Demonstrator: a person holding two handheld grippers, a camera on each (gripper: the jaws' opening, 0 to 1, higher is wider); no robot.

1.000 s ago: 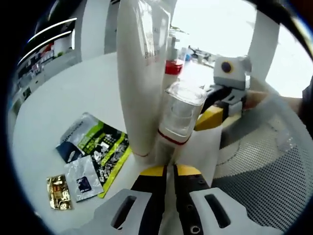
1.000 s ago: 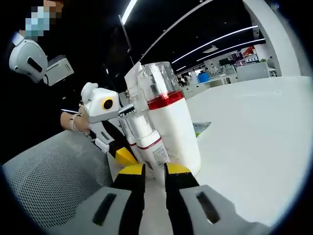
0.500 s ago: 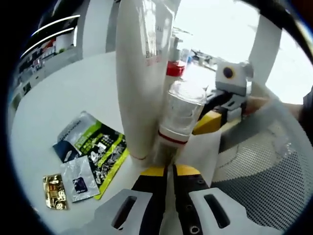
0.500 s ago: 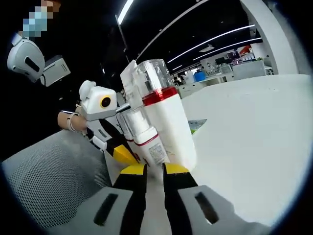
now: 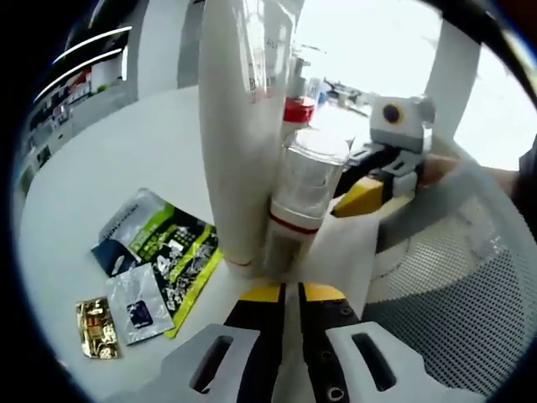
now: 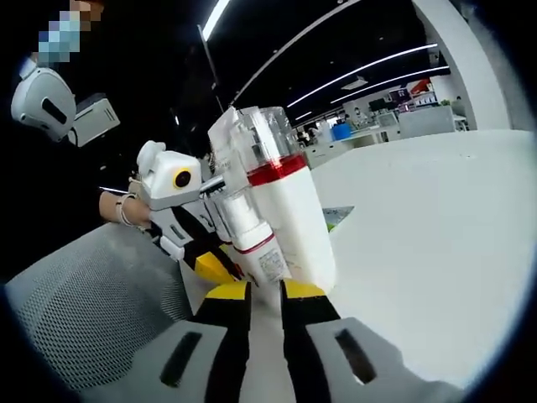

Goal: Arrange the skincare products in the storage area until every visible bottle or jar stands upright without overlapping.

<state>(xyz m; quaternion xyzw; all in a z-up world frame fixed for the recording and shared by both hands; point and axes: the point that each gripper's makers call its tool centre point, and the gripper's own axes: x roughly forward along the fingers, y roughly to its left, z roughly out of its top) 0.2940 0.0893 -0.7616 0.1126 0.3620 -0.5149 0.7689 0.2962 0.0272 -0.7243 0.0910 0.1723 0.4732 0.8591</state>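
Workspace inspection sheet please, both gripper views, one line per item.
Surface: white table, grey mesh surface at its edge.
Job's things: tall white tube, white bottle with red band and small clear-capped bottle, all upright, clustered closely.
Clutter: green-black sachet, silver sachet, gold sachet, lying flat beside the tube.
Grippers: left gripper and right gripper both low by the cluster, jaws nearly together; whether anything is gripped is unclear.
Cables: nothing seen.
Surroundings: dark ceiling with strip lights, distant shelves.
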